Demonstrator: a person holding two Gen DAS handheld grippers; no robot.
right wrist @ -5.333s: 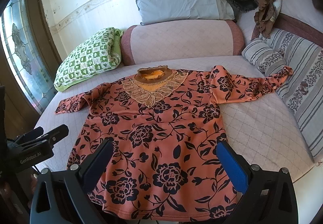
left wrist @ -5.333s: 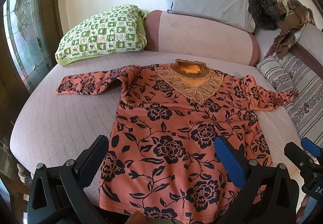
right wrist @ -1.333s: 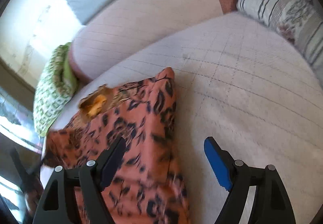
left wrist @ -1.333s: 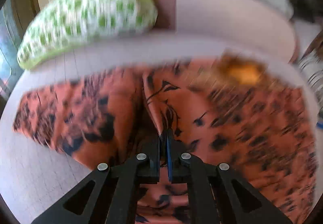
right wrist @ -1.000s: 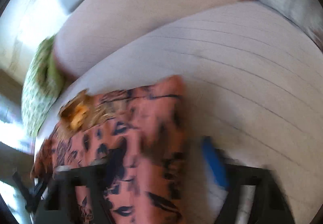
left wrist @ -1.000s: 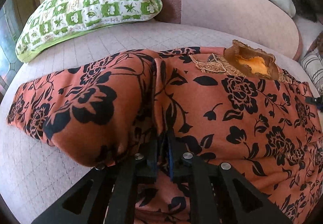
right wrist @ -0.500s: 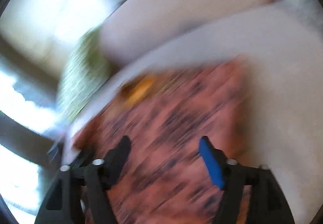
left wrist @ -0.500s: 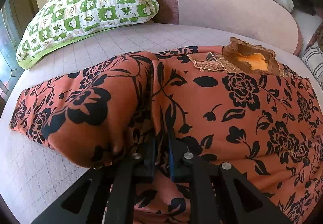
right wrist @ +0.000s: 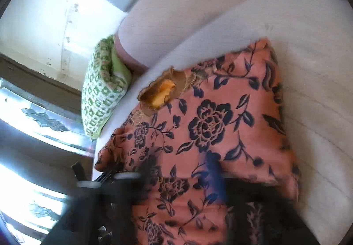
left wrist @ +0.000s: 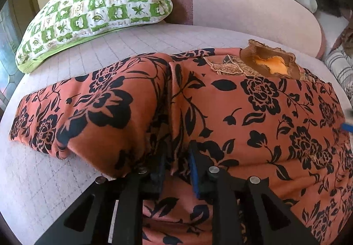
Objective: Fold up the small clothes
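Observation:
An orange blouse with black flowers [left wrist: 253, 112] lies on the pale quilted bed [left wrist: 44, 178], its brown and yellow collar [left wrist: 270, 64] at the far side. Its right side is folded over the middle. My left gripper [left wrist: 177, 163] has its jaws a small gap apart around a pinched ridge of blouse fabric near the left shoulder; the left sleeve [left wrist: 72, 112] bulges out to the left. In the right wrist view the blouse [right wrist: 209, 130] fills the middle. My right gripper [right wrist: 183, 170] is blurred, open and empty, low over the fabric.
A green and white checked pillow [left wrist: 94, 8] lies at the back left against a pink bolster [left wrist: 242, 8]. A striped cushion [left wrist: 339, 68] sits at the right edge. A window [right wrist: 33, 134] is left of the bed.
My left gripper's jaws have parted slightly on the fabric ridge. My right gripper has swung left, from beside the blouse's folded right edge to over the blouse.

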